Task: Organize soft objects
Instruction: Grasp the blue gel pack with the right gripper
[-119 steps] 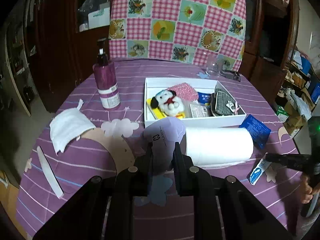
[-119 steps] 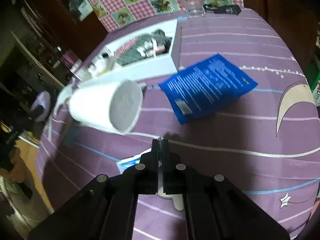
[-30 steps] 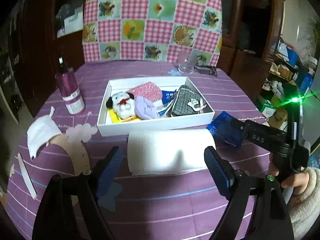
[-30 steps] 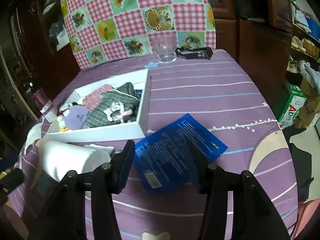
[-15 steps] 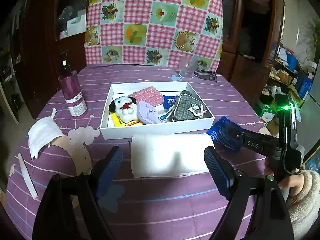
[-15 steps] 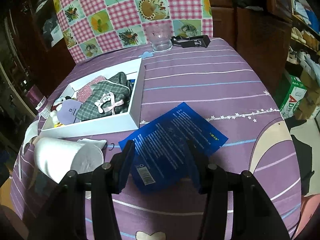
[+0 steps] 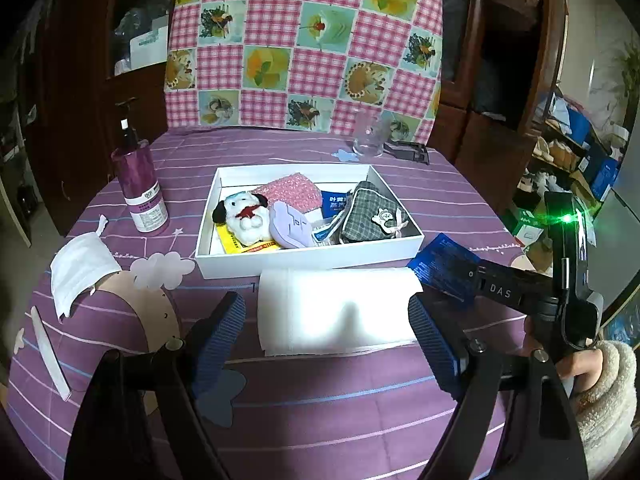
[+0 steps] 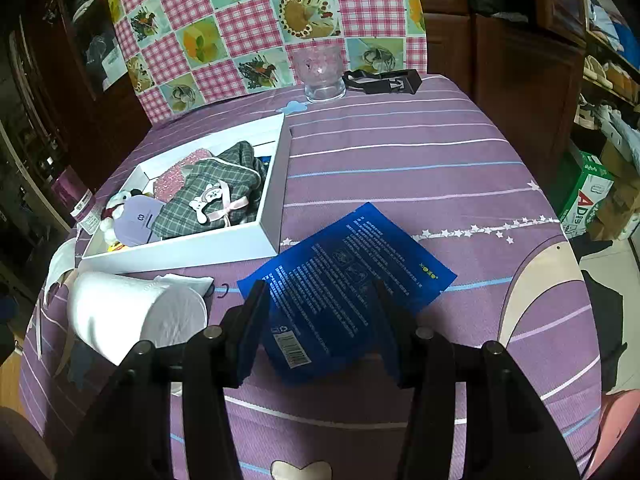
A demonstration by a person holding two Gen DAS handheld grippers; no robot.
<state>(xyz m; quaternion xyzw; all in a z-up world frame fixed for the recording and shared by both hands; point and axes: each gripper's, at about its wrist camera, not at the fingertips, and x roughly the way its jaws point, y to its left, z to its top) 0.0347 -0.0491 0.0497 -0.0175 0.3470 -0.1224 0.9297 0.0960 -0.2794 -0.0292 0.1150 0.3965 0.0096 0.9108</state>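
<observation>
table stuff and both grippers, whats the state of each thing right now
white box: lidless, holding soft items
paper roll: on its side, in front of the box
blue packet: flat on the cloth, outside the box
face mask: crumpled, outside the box
pump bottle: upright
glass: upright, looks empty
left gripper: open, empty
right gripper: open, empty

Pump bottle [image 7: 141, 188] — glass cup [image 7: 368, 138] behind
</observation>
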